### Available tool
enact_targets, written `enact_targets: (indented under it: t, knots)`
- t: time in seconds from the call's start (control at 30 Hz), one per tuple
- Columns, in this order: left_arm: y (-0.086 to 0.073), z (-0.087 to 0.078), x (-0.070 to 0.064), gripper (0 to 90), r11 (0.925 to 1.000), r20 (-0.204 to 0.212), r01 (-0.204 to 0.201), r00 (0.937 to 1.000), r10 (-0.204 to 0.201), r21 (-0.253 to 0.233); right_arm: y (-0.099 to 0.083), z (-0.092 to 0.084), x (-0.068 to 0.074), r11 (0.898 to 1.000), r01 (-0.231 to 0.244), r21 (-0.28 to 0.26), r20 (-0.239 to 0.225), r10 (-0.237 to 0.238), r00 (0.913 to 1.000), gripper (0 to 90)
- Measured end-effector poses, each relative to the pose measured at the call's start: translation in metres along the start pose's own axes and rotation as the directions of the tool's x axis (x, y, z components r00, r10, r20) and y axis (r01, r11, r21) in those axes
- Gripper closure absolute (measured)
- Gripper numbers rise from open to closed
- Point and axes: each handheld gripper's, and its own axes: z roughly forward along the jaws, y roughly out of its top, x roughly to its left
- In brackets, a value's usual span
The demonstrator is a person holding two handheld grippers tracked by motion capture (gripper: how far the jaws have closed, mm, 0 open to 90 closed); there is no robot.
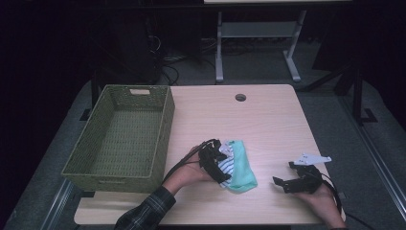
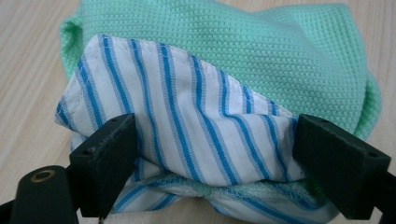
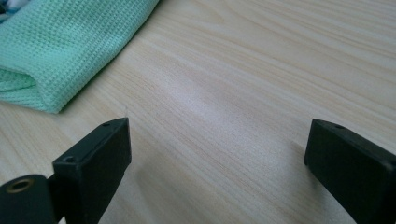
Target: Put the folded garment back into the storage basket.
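A white cloth with blue stripes lies bunched on a mint-green waffle-weave cloth near the table's front middle. My left gripper reaches in from the left with its jaws spread wide around the striped cloth, which fills the gap between the pads. In the high view the left gripper lies over the bundle's left side. My right gripper rests open near the front right of the table, apart from the cloths. Between its jaws there is bare wood, and the green cloth lies off to the upper left.
A green woven basket with nothing inside stands on the table's left side. The light wooden table has a round cable hole near its far edge. A table frame and cables stand on the dark floor beyond.
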Motion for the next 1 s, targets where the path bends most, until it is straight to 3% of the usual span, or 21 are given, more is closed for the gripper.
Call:
enact_targets:
  t: [0.43, 0.7, 0.93, 1.0]
  knots:
    - [-0.0013, 0.009, 0.0031, 13.4, 0.9995, 0.031, 0.026, 0.9992, -0.026, 0.019, 0.0006, 0.001, 0.0018, 1.0, 0.003, 0.013, 0.004, -0.003, 1.0, 4.0]
    - [-0.001, 0.0099, 0.0018, 14.8, 0.9994, 0.025, 0.021, 0.9994, -0.021, 0.027, 0.0006, 0.0016, 0.0021, 1.0, 0.009, 0.015, 0.012, -0.009, 0.9999, 3.4]
    - [-0.0001, 0.0067, -0.0008, 27.7, 0.9994, 0.041, 0.01, 0.9991, -0.011, 0.032, 0.0007, 0.0013, 0.0021, 1.0, 0.002, 0.017, 0.013, -0.002, 0.9999, 3.3]
    - [0.0001, 0.0059, -0.0023, 36.0, 0.9994, 0.062, 0.019, 0.9979, -0.021, 0.028, 0.0007, 0.0015, 0.0021, 1.0, 0.007, 0.015, 0.014, -0.007, 0.9999, 3.3]
